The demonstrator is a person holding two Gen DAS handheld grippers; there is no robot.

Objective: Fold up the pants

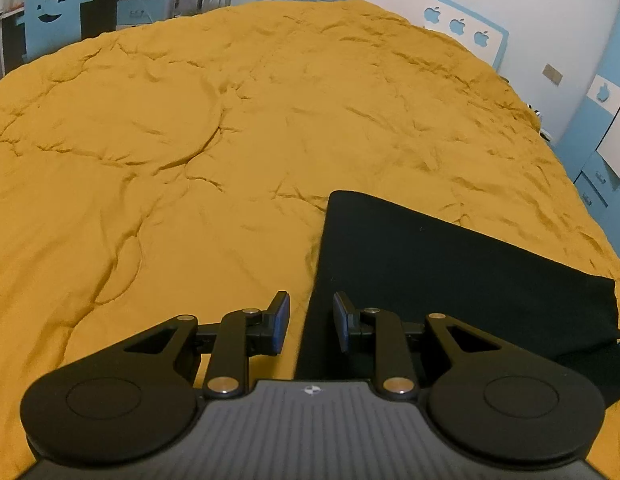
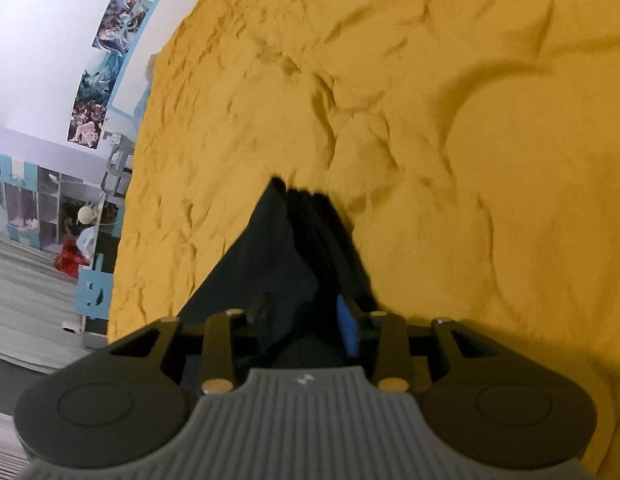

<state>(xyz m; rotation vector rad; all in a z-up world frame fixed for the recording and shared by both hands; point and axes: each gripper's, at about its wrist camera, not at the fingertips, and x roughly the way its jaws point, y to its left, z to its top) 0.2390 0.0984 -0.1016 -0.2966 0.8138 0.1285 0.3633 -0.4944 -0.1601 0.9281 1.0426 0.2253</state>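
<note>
With the right gripper pinching the pants, the spread left gripper should clamp the 12 o'clock edge before lifting evenly.

My left wrist camera sits low behind the left gripper, looking forward and slightly down along its fingers across a yellow bedspread toward a white and blue headboard and far wall. My right wrist camera is rolled sideways, close behind the right gripper, so a strip of floor runs down its left edge. Both views share the bedspread and the black pants, seen very near.
</note>
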